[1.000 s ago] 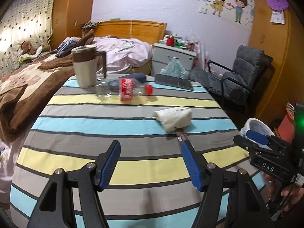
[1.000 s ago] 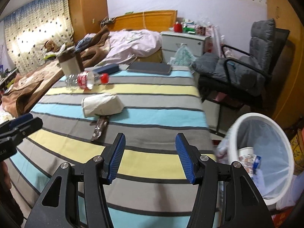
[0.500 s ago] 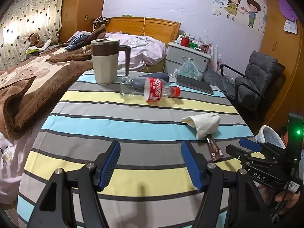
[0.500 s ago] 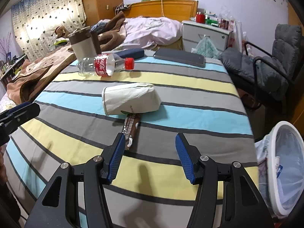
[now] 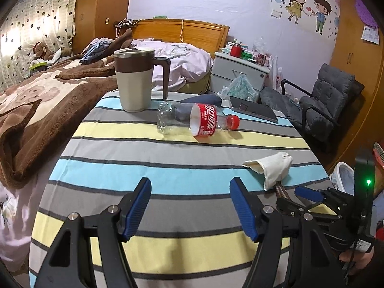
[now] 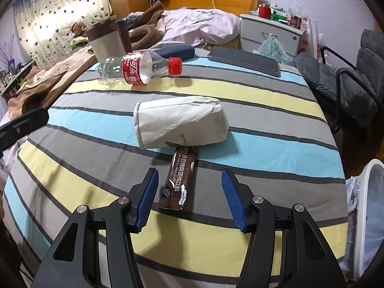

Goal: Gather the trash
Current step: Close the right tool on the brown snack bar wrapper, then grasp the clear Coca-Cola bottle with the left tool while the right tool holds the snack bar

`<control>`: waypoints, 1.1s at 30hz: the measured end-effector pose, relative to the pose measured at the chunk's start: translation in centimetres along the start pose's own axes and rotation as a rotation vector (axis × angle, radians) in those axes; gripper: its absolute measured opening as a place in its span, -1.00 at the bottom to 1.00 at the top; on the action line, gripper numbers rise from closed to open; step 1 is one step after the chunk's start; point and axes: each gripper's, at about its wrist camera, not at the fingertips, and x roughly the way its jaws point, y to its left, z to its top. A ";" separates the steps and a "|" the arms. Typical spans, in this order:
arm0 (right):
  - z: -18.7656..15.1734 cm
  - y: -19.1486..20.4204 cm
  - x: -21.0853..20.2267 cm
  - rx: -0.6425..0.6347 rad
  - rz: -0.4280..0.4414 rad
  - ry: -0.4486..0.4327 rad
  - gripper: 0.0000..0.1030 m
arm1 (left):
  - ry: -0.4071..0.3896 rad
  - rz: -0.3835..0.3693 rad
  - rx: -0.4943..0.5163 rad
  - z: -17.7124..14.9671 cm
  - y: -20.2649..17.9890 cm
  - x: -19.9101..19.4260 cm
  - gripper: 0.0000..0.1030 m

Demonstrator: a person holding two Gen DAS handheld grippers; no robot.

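Striped tablecloth [image 6: 216,91]: mug [image 6: 105,40], tablet [image 6: 244,60], case [image 6: 175,51].

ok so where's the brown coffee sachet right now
In the right wrist view the brown coffee sachet lies on the striped table, far end tucked under the crushed paper cup, between the open right gripper fingers.

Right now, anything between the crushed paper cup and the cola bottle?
Nothing: only bare striped tablecloth between the crushed paper cup and the cola bottle, clearest in the right wrist view.
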 end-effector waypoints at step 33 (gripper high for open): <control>0.1 -3.8 -1.1 0.028 0.018 0.015 -0.56 | 0.011 0.007 0.056 7.9 2.0 7.8 0.40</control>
